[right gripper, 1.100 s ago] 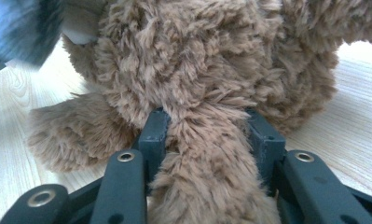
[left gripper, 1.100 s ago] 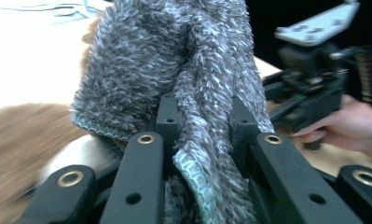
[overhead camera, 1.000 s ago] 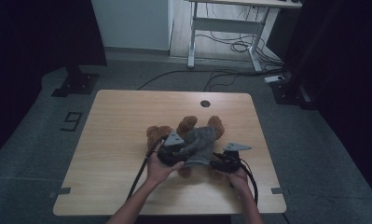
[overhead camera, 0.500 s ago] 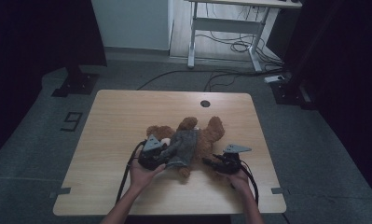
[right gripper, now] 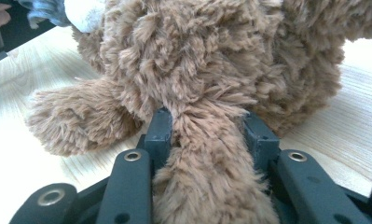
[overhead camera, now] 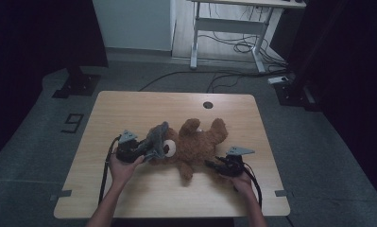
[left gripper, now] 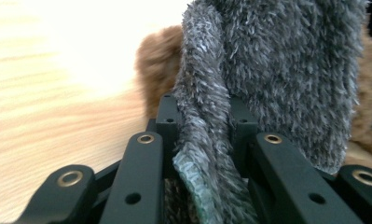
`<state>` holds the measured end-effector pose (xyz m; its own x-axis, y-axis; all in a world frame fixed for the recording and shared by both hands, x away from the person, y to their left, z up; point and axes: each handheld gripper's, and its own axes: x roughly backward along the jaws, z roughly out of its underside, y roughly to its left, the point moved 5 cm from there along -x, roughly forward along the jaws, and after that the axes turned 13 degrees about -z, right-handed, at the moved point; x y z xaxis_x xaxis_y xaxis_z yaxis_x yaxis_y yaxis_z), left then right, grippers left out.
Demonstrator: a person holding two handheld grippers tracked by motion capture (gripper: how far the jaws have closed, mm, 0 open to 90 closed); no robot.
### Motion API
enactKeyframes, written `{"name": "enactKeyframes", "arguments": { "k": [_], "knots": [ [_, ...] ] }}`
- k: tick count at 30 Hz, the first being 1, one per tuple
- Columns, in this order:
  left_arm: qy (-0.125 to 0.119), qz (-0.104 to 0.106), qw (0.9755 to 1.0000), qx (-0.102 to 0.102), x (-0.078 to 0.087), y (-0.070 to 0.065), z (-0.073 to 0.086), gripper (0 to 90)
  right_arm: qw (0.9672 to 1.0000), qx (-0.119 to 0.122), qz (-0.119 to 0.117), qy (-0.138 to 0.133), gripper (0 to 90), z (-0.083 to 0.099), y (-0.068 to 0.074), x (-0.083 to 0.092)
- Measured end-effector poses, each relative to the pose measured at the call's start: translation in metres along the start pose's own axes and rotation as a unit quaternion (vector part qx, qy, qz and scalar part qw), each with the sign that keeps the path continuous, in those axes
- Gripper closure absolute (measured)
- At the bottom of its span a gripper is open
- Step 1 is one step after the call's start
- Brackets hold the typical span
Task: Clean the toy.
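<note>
Left hand-held gripper [left gripper: 200,135] pinches grey cloth [left gripper: 277,70] at bear's [overhead camera: 195,144] head. Right hand-held gripper [right gripper: 209,130] clamps a bear limb. Bear lies on surface [overhead camera: 129,109].

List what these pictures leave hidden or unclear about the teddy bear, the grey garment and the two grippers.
- Teddy bear face: in the high view, the grey garment covers most of it.
- Garment's full shape: left gripper view, cut off by the top edge.
- Which limb the right gripper clamps: right gripper view, fur is too close to tell.
- Left gripper pads: buried in grey fabric.
- Table front edge: partly hidden by the forearms in the high view.
</note>
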<state>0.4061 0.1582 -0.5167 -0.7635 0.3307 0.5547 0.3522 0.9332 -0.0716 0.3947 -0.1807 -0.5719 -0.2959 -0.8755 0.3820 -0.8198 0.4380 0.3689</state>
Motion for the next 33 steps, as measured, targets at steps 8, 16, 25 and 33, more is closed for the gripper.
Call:
{"name": "enactKeyframes", "arguments": {
  "k": [8,16,25,33],
  "knots": [
    [0.057,-0.043,0.9973,-0.02,-0.011,0.014,0.028,72.2,1.0,-0.002,0.0,0.001,62.2,0.0,-0.001,0.0],
    [0.069,-0.036,0.9967,-0.023,-0.015,0.015,0.043,72.1,1.0,-0.006,-0.003,-0.001,62.2,0.001,-0.002,0.0],
    [-0.01,-0.009,0.9994,-0.031,0.018,-0.002,-0.02,72.1,1.0,-0.008,-0.005,-0.001,62.2,0.001,-0.003,0.0],
    [-0.024,0.02,0.9958,-0.087,-0.002,-0.063,-0.077,72.1,0.9999,-0.01,-0.008,-0.002,62.2,0.002,-0.003,0.0]
  ]
}}
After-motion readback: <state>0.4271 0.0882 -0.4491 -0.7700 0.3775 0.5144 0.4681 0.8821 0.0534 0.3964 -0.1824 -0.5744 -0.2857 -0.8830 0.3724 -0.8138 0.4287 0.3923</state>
